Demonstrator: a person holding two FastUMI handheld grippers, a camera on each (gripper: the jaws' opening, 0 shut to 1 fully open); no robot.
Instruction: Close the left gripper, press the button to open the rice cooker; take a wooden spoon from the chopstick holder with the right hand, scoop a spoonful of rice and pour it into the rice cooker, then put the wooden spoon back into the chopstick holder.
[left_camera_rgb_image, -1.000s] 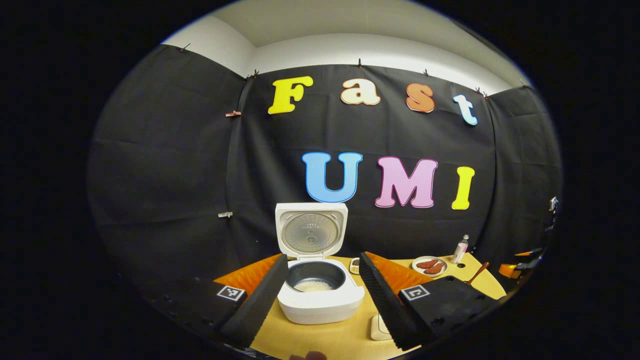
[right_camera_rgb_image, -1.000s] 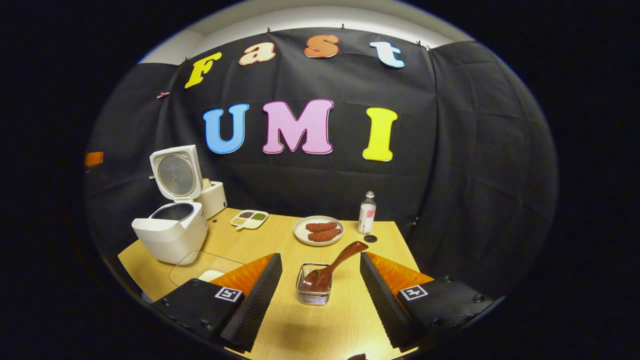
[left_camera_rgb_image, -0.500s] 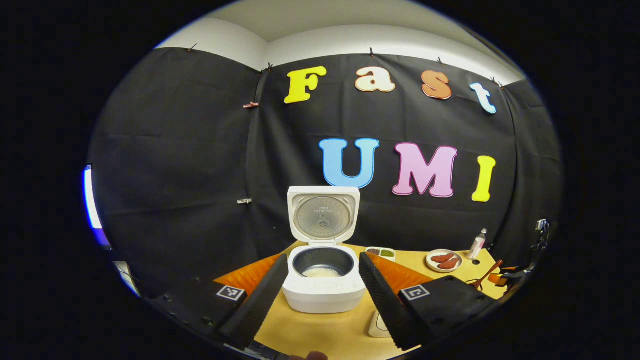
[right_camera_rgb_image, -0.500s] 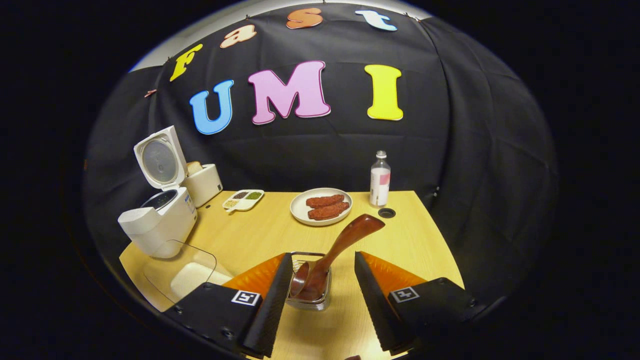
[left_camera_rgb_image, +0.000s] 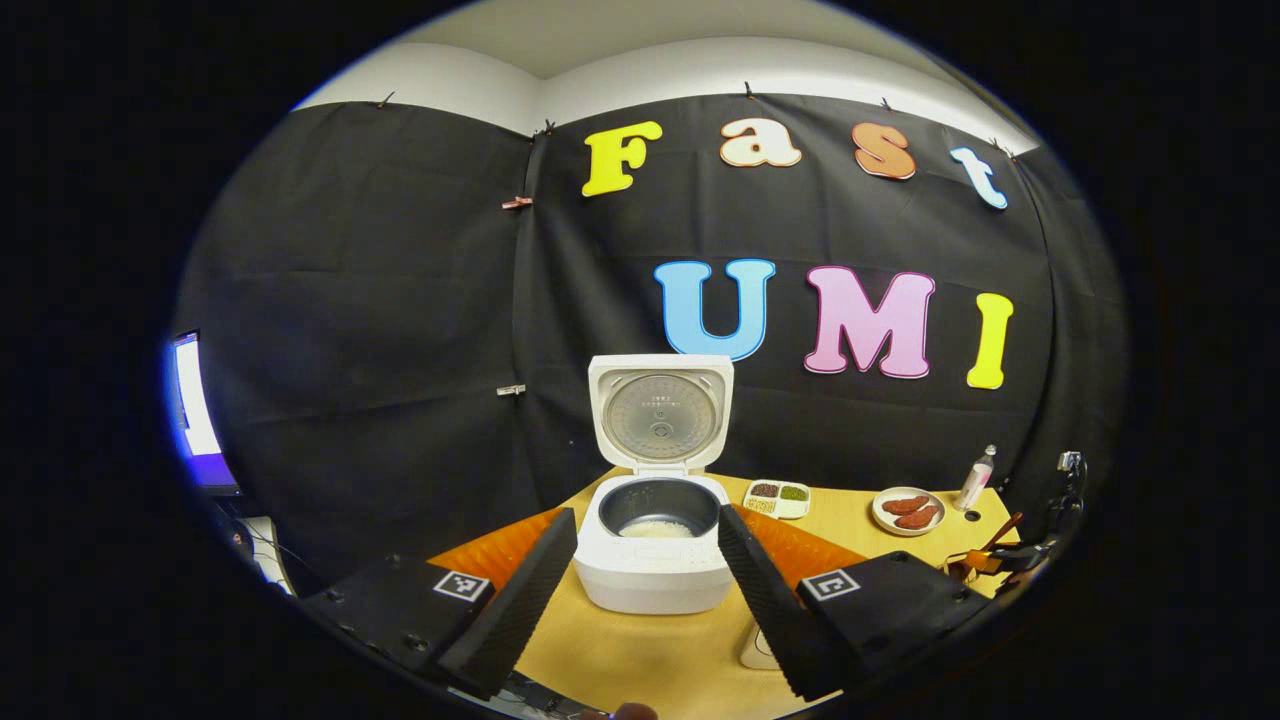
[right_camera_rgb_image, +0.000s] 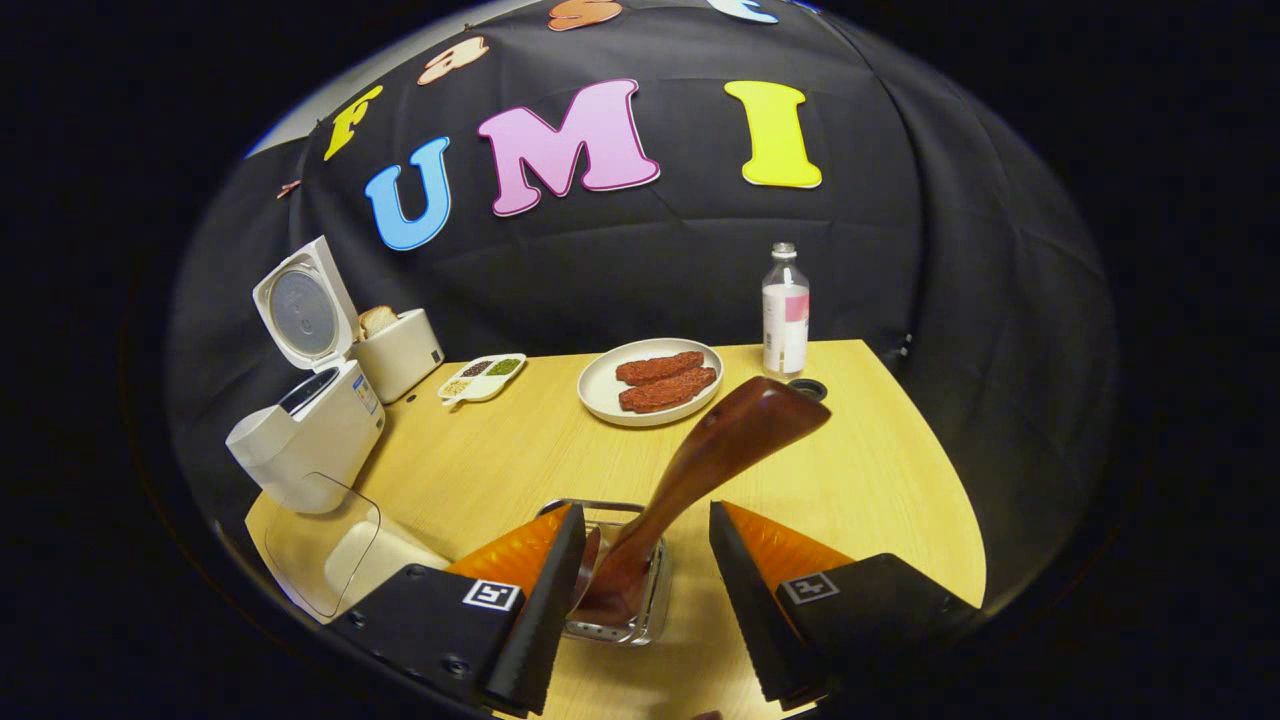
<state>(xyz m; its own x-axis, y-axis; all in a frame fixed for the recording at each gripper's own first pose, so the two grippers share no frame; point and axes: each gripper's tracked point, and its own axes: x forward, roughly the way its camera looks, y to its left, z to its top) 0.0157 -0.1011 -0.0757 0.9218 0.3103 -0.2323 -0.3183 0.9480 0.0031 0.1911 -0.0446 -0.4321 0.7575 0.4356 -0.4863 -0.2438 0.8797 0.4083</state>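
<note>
Spreading across both views: a yellow wooden counter (right_camera_rgb_image: 500, 470), carrying everything. Standing at its left end in the right gripper view, a white rice cooker (right_camera_rgb_image: 305, 440), lid (right_camera_rgb_image: 300, 318) tilted fully up; facing the left gripper view head-on as well (left_camera_rgb_image: 655, 560), showing a dark inner pot (left_camera_rgb_image: 658, 505) with a small patch of white rice (left_camera_rgb_image: 655, 528) lying at the bottom. Sitting just behind the cooker, a white toaster (right_camera_rgb_image: 400, 355) holding a slice of bread. Lying in front of the cooker near the counter edge, a clear container (right_camera_rgb_image: 325, 545) holding something white, probably rice, though hard to confirm at this angle. Resting toward the back of the counter, a white plate (right_camera_rgb_image: 600, 385) bearing two reddish-brown pieces of food, with a small bottle (right_camera_rgb_image: 785, 312) standing upright to its right and a small divided dish (right_camera_rgb_image: 485, 378) of grains lying to its left.

Hovering low over the counter, the right gripper (right_camera_rgb_image: 640, 590), jaws apart, flanking the chopstick holder (right_camera_rgb_image: 615, 625) without touching it. Leaning inside that holder, bowl end down, handle slanting up and to the right between the jaws: the wooden spoon (right_camera_rgb_image: 715, 450).

Facing the cooker from a short way back, the left gripper (left_camera_rgb_image: 645, 590), jaws apart, holding nothing.
</note>
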